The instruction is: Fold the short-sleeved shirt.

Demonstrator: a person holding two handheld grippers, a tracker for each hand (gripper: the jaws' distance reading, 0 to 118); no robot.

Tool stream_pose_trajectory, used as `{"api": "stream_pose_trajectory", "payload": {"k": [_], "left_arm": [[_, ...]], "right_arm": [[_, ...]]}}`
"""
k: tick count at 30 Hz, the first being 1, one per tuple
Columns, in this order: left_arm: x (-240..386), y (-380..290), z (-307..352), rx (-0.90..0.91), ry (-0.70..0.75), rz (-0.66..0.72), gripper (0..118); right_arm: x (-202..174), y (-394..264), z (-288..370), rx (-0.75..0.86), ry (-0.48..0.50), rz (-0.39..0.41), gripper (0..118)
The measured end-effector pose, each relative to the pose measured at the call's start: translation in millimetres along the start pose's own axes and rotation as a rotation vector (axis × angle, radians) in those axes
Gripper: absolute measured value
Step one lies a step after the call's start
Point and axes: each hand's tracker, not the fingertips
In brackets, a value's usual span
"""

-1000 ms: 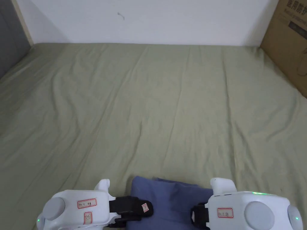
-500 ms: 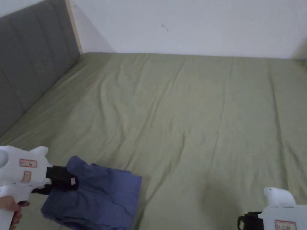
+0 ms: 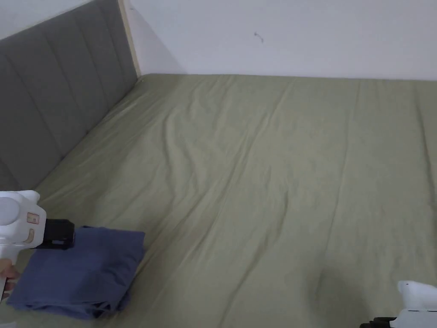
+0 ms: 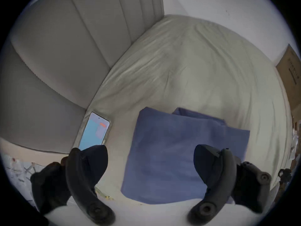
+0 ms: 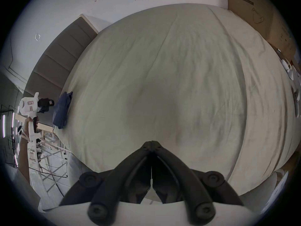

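Observation:
The blue short-sleeved shirt [image 3: 81,269] lies folded into a flat rectangle on the green bed sheet [image 3: 264,171], near the front left corner by the headboard. My left gripper [image 3: 62,234] hovers just over the shirt's left edge. In the left gripper view the shirt [image 4: 171,156] lies below the left gripper [image 4: 150,151], which is open, its jaws wide apart and holding nothing. My right gripper [image 5: 152,142] is shut on nothing, far to the right over bare sheet; its white body [image 3: 416,301] shows at the bottom right. From there the shirt [image 5: 62,110] and left gripper [image 5: 46,104] look small.
A grey padded headboard [image 3: 55,106] runs along the bed's left side. A phone with a lit screen [image 4: 96,131] lies beside it, left of the shirt. A cardboard box [image 5: 254,6] stands at the bed's far right. A white wall [image 3: 277,34] is behind.
The left gripper carried the folded shirt leftward toward the headboard, set it down flat and opened. The right gripper came off the shirt and stayed right. The head camera swung left.

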Motion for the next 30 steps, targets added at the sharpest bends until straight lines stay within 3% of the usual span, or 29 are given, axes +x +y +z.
{"api": "stream_pose_trajectory", "payload": {"k": [2,3,5,6,13,16,20,24,26,30], "left_arm": [[4.7,0.1,11.2,0.001,-0.02,0.022,105],[7.8,-0.9,18.2,0.007,-0.055,0.038,92],[18.2,-9.3,36.1,0.055,-0.17,0.05,17],[26.6,-14.0,43.4,0.057,-0.203,0.052,1],[110.2,-76.6,93.8,0.175,-0.375,-0.041,0],[149.7,-99.6,109.3,0.218,-0.377,-0.075,0],[196.7,-133.6,127.3,0.379,-0.254,-0.147,0],[234.2,-156.8,159.1,0.463,-0.334,-0.145,0],[252.3,-162.1,178.4,0.509,-0.322,-0.175,0],[292.3,-173.6,220.1,0.684,-0.236,-0.243,0]], "right_arm": [[1.8,-2.7,0.7,-0.001,0.0,-0.004,0],[3.5,-3.7,1.2,0.001,0.002,-0.01,0],[7.3,-6.0,4.1,0.012,0.011,-0.024,0],[9.3,-7.0,5.5,0.016,0.017,-0.03,0],[21.7,-14.9,22.4,0.071,0.025,-0.034,0],[29.1,-16.7,31.1,0.098,0.045,-0.043,0],[36.1,-20.5,48.0,0.17,0.02,-0.022,0],[39.4,-18.8,69.3,0.278,0.003,-0.007,0],[36.4,-15.4,83.3,0.348,-0.034,0.02,0],[16.2,-9.4,122.6,0.582,-0.198,0.096,0]]}}
